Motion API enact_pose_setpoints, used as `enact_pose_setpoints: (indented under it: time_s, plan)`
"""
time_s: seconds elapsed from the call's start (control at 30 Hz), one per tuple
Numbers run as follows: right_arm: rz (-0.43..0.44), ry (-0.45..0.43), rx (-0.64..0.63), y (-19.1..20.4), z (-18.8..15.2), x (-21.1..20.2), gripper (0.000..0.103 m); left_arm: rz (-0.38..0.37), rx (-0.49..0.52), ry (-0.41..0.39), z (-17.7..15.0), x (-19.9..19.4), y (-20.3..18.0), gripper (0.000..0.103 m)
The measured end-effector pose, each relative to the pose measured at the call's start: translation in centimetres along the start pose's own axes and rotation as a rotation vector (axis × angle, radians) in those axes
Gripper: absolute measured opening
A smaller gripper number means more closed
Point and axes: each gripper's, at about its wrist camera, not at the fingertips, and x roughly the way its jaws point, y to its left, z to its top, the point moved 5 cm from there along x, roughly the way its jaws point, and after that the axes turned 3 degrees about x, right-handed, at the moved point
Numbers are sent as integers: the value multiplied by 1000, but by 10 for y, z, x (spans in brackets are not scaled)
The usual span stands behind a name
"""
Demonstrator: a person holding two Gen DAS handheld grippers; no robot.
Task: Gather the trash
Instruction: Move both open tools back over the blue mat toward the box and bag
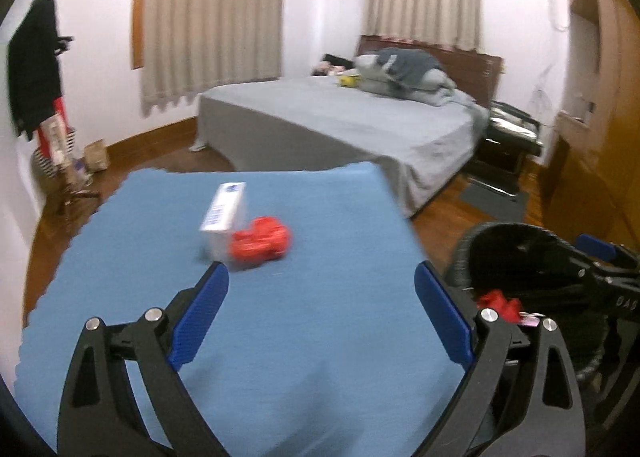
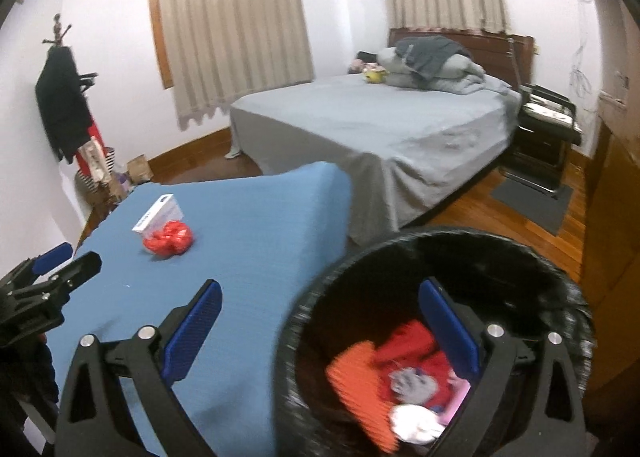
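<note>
In the left wrist view the pictures are blurred by motion, so the print on the white box cannot be read, and the crumpled red wrapper just beside it has soft edges; whether the two touch cannot be told. Both are seen a little left of the middle of the frame, on the blue table cover. The lower part of the frame is cut off by the black arms of the left gripper. Its jaws are spread wide and nothing is held between them; only the blue cover is seen in the gap.

At the right edge of this view the black trash bin is partly hidden behind the gripper finger, and only a small piece of red trash is seen inside.

In the right wrist view the right gripper is seen with its jaws spread wide and empty, the left finger over the blue cover and the right finger over the bin opening. In the bin, at the lower right of the frame, red, orange, white and pink trash is seen, blurred and hard to name. The bin is lined with a black bag.
</note>
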Motion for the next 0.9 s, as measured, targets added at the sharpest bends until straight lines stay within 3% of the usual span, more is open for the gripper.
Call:
enact_pose_setpoints:
  time_s: [0.27, 0.5, 0.9]
  plan:
    - [71, 26, -32, 71, 6, 68, 97, 157, -101, 12, -5, 21, 97, 91]
    - [106, 71, -76, 127, 10, 130, 97, 219, -157, 39, -6, 45, 153, 91]
    - [156, 146, -123, 188, 4, 200, 97, 243, -193, 62, -8, 69, 187, 91]
